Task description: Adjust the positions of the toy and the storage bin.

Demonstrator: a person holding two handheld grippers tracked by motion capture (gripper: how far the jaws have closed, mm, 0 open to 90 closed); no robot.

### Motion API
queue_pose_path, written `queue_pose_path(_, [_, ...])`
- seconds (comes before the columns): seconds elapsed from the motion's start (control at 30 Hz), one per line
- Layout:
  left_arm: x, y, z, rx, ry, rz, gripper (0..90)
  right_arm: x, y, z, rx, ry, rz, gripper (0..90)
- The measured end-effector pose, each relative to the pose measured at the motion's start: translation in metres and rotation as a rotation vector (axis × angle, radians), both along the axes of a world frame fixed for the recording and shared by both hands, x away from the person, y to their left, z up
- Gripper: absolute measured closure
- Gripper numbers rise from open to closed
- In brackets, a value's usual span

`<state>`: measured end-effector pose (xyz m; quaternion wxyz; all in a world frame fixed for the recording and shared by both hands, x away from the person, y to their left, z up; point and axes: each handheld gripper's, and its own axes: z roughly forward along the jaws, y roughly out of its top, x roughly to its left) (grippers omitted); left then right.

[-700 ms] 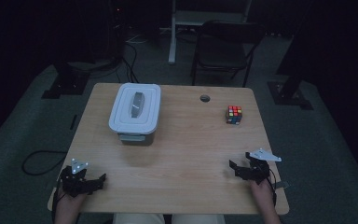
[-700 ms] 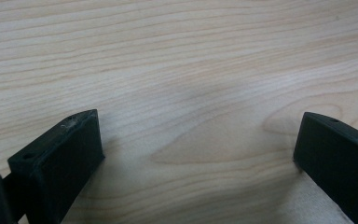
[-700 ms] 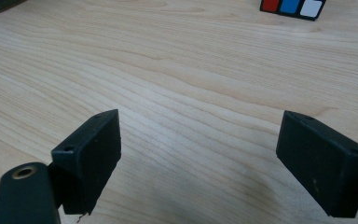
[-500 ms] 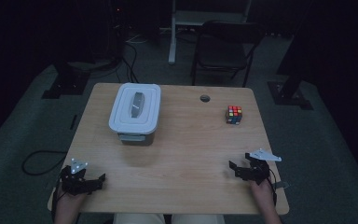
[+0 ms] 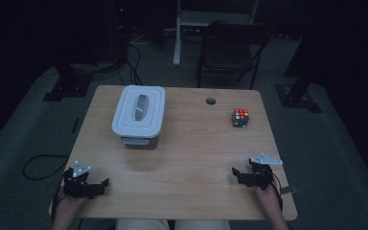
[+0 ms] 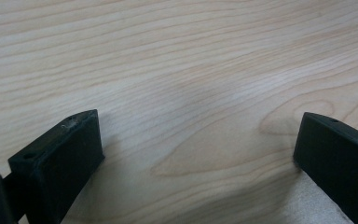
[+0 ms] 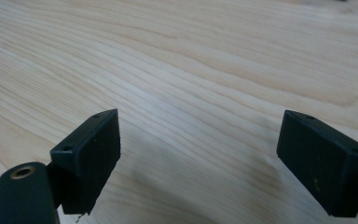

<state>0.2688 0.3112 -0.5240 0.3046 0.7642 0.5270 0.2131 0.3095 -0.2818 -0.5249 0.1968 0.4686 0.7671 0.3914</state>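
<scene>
Cube [image 5: 240, 117], small and many-coloured, sits toward two o'clock on the worktop [image 5: 191, 158], well apart from everything else. It looks light and rigid, with hard, smooth faces that could slip or let a layer twist under an off-centre pinch. Best judged hold: two opposite flat faces, squarely across the middle, pads flat rather than on edges or corners.

The lidded container [image 5: 139, 116] stands toward eleven o'clock, a pale lid closed on a grey tub with a long handle along the top. It seems light if empty, stiff plastic, somewhat slick; the handle or the lid's rim would give the surest purchase, and a latch shows on the side facing six o'clock.

The right tool [image 5: 237, 172] rests near the five o'clock corner, its jaws pointing toward nine o'clock. In the right gripper view they stand wide apart over bare wood grain, with nothing between them. The left tool [image 5: 101, 184] lies near the seven o'clock corner, jaws pointing toward three o'clock. The left gripper view shows its jaws spread equally wide over bare wood, holding nothing.

A round cable hole [image 5: 211, 101] lies near twelve o'clock on the worktop. Beyond the far edge stands a dark chair [image 5: 230, 52] on the dim floor.
</scene>
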Motion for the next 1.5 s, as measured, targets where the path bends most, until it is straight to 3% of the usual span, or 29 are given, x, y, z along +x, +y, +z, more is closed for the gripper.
queue_pose_path(0.13, [0.005, -0.001, 0.001, -0.008, -0.001, 0.007, 1.8, 0.008, 0.012, 0.001, -0.034, -0.007, 0.042, 13.1])
queue_pose_path(0.27, [0.009, -0.002, 0.003, 0.0, -0.015, 0.005, 1.8, 0.016, 0.023, 0.004, -0.017, -0.004, 0.084, 13.1])
queue_pose_path(0.67, [0.029, -0.005, 0.006, -0.001, -0.032, -0.006, 1.9, 0.038, 0.057, 0.01, 0.001, -0.006, 0.133, 13.5])
queue_pose_path(1.13, [0.062, -0.009, 0.009, -0.038, -0.067, 0.011, 1.8, 0.061, 0.091, 0.008, 0.033, 0.002, 0.211, 13.4])
queue_pose_path(1.37, [0.079, -0.008, 0.004, -0.026, -0.065, 0.035, 1.8, 0.07, 0.112, 0.007, 0.015, 0.005, 0.225, 13.5])
queue_pose_path(1.43, [0.084, -0.01, 0.004, 0.01, -0.071, 0.029, 1.8, 0.072, 0.118, 0.007, 0.024, 0.008, 0.235, 13.4])
queue_pose_path(1.5, [0.09, -0.011, 0.005, 0.006, -0.057, 0.019, 1.8, 0.076, 0.125, 0.006, 0.021, 0.014, 0.243, 13.5])
